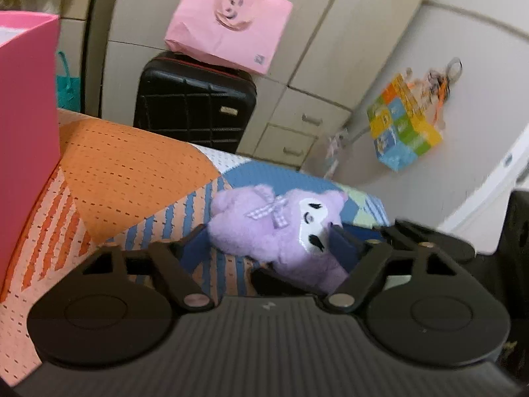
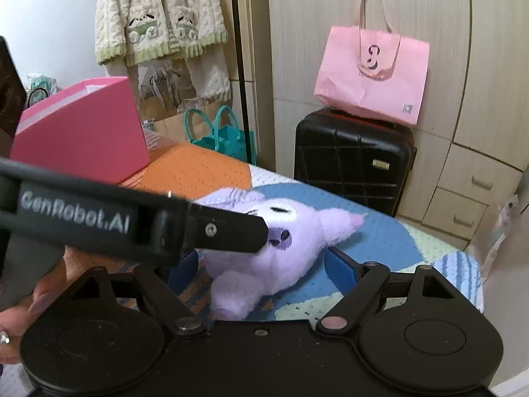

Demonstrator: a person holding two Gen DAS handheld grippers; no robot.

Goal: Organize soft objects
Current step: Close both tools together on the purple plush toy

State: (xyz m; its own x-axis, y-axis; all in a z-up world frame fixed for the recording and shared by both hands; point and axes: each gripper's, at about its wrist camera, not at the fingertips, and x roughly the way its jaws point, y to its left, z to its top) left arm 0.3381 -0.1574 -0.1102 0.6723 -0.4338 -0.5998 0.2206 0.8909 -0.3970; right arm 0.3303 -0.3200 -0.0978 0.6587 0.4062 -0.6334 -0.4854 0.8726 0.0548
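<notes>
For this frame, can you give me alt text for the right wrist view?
A purple plush toy lies on a patchwork blanket between the right gripper's open blue-padded jaws, with the left gripper reaching across from the left onto its face. Behind stand a pink box, a black suitcase and a pink bag.

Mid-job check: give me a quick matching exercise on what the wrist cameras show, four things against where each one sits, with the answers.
Things:
1. purple plush toy
2. pale pink paper bag
3. bright pink box
4. teal bag

Places:
A. on top of the black suitcase
B. on the floor beyond the bed's far edge
C. lying on the patterned bedspread, between the tongs' fingers
D. standing on the bed, far left

Pairs: 1-C, 2-A, 3-D, 4-B
</notes>
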